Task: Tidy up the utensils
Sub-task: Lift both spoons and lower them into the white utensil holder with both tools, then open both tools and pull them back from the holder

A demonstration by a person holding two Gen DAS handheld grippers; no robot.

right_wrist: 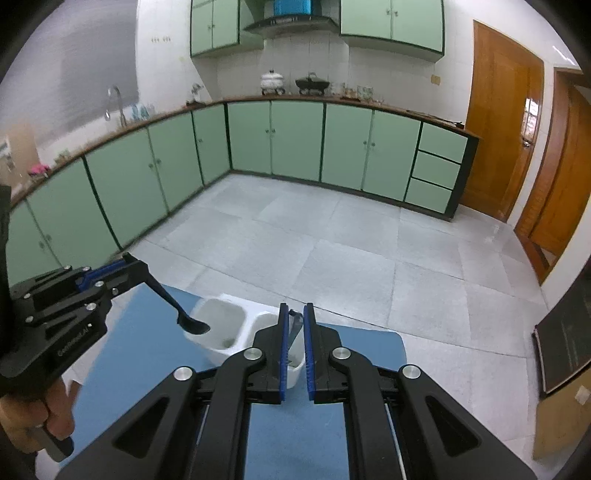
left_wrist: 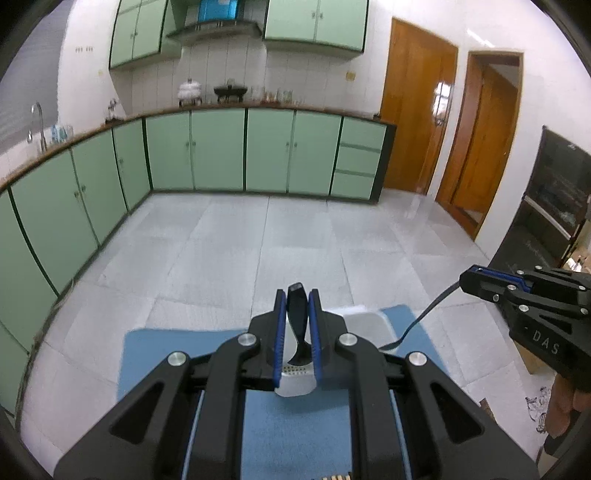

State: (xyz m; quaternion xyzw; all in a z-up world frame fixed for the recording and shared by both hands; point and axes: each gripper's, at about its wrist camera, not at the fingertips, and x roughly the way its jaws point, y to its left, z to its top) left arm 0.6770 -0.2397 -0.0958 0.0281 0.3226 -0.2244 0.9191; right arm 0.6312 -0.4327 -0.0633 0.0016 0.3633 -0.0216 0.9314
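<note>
— Floor? Pale grey tiles (left_wrist: 258, 240), glossy toward the doors.

— Along the walls? Green cabinets (left_wrist: 218, 151) under a brown counter (right_wrist: 332, 99), more cabinets (right_wrist: 391, 22) up top beside a hood (left_wrist: 214, 27).

— Anything else? Tap (left_wrist: 37, 125) at left, white tiled wall (left_wrist: 229, 70), two wooden doors (left_wrist: 417, 107) at right, a dark cabinet (left_wrist: 554, 199) past them.

Two wrist fisheyes, side by side — both facing green cabinets (left_wrist: 218, 151), sharing blue mat (right_wrist: 147, 350).

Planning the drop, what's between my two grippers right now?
In the right wrist view, the white utensil holder, with the left gripper's black-handled utensil at its left compartment.
</note>
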